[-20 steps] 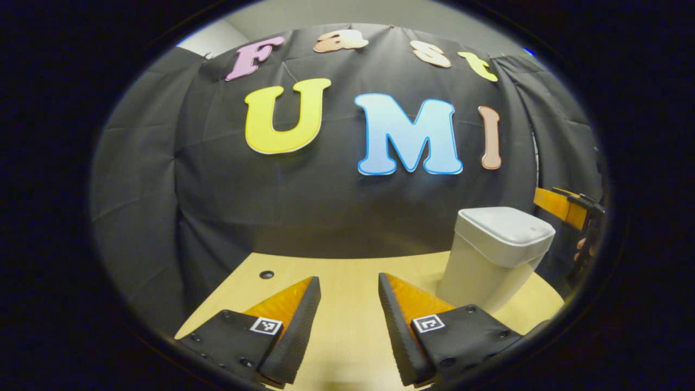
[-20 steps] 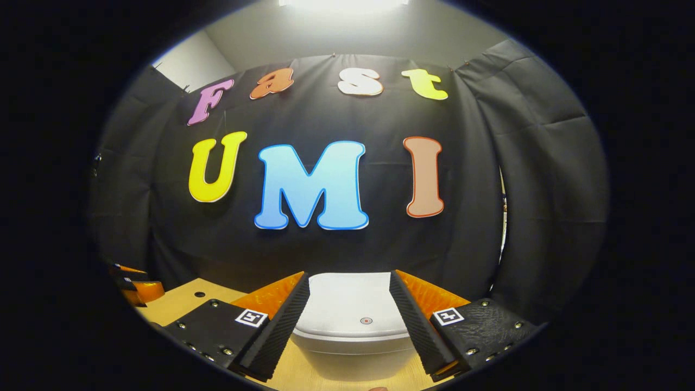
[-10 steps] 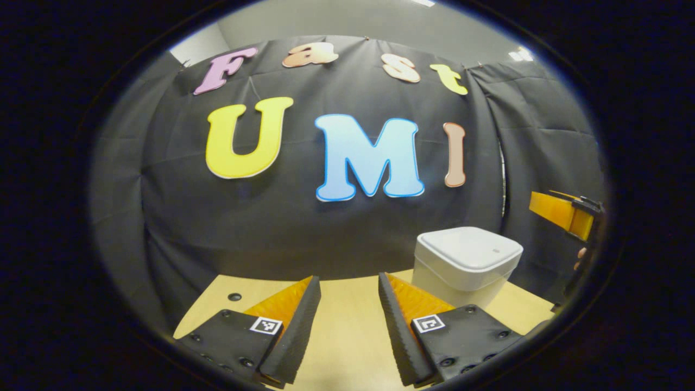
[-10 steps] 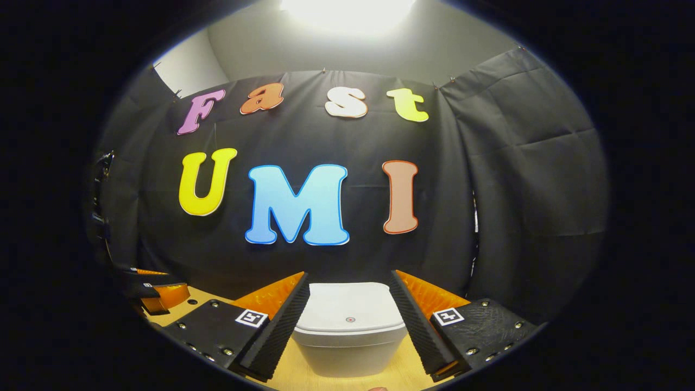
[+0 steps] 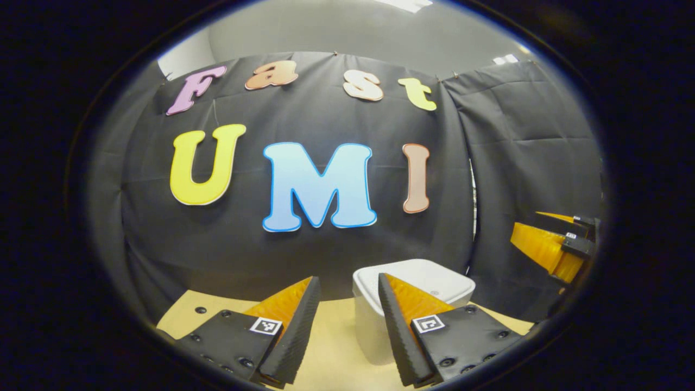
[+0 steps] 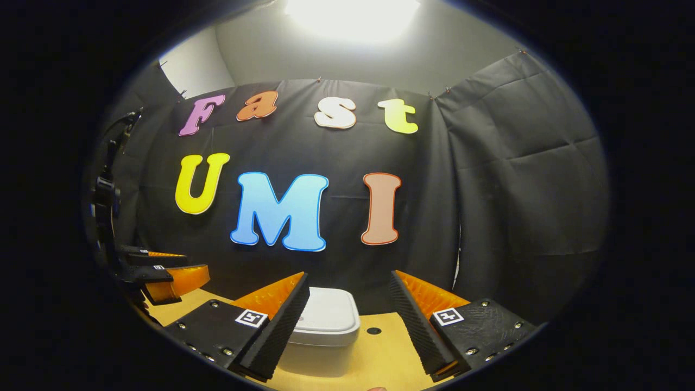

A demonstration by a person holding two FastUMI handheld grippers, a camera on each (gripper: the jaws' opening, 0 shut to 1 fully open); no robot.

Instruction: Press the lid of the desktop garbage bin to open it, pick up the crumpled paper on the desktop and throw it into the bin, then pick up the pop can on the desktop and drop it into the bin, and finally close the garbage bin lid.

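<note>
The white desktop bin (image 5: 434,274) stands on the light wooden table (image 5: 331,347) with its lid down. In the left gripper view it sits just behind the right finger of my left gripper (image 5: 348,278), which is open and holds nothing. In the right gripper view the bin (image 6: 331,315) lies low and left of centre, partly behind the left finger of my right gripper (image 6: 348,274), also open with nothing in it. Both grippers hover back from the bin without touching it. The right gripper (image 5: 525,222) appears at the far right, the left gripper (image 6: 195,262) at the far left.
Black cloth walls close the booth behind and to the right of the bin. A small round hole (image 6: 373,330) sits in the table (image 6: 380,353) right of the bin, and another hole (image 5: 201,310) near the table's left corner.
Both grippers have drawn back and tilted upward from the bin, which now looks smaller and lower. It has slid left in both views. The lid stays down.
</note>
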